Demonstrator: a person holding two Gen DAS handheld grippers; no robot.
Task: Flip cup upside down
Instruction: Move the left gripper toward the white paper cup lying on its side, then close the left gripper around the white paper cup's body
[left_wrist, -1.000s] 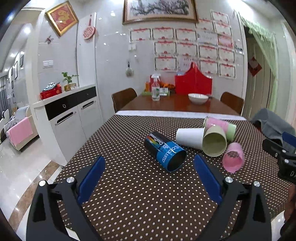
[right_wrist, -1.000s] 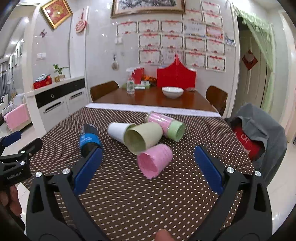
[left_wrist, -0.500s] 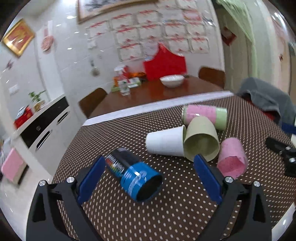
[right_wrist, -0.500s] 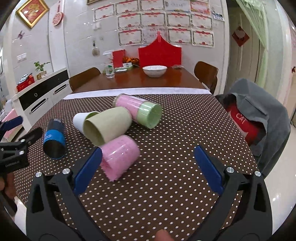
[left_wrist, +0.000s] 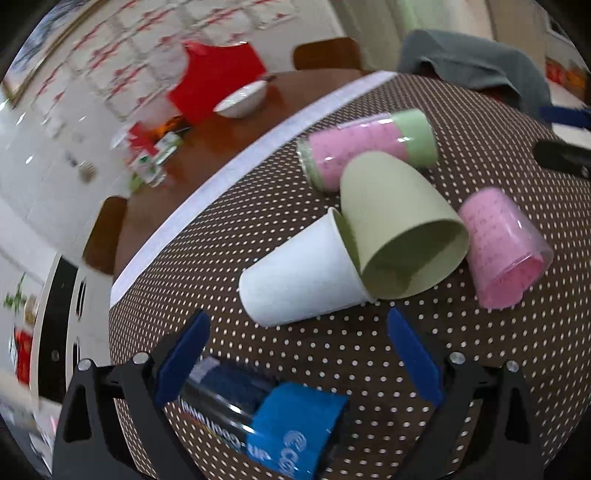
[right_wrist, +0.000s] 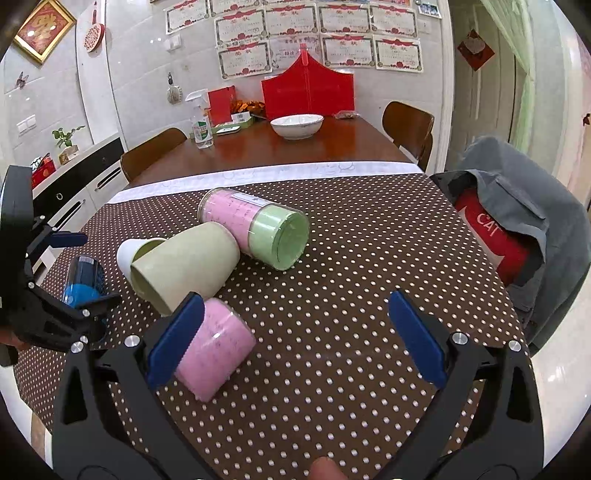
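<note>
Your surface: table with brown polka-dot tablecloth (right_wrist: 351, 266). On it, all on their sides: white cup (left_wrist: 303, 273), olive cup (right_wrist: 184, 266), pink cup (right_wrist: 214, 354), pink-green tumbler (right_wrist: 258, 229), blue-black cup (left_wrist: 266, 421).

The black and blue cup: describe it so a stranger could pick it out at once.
On the brown polka-dot tablecloth, five cups lie on their sides. Apart from the clustered four, at the left edge, lies the black and blue cup, the only dark, printed one.
</note>
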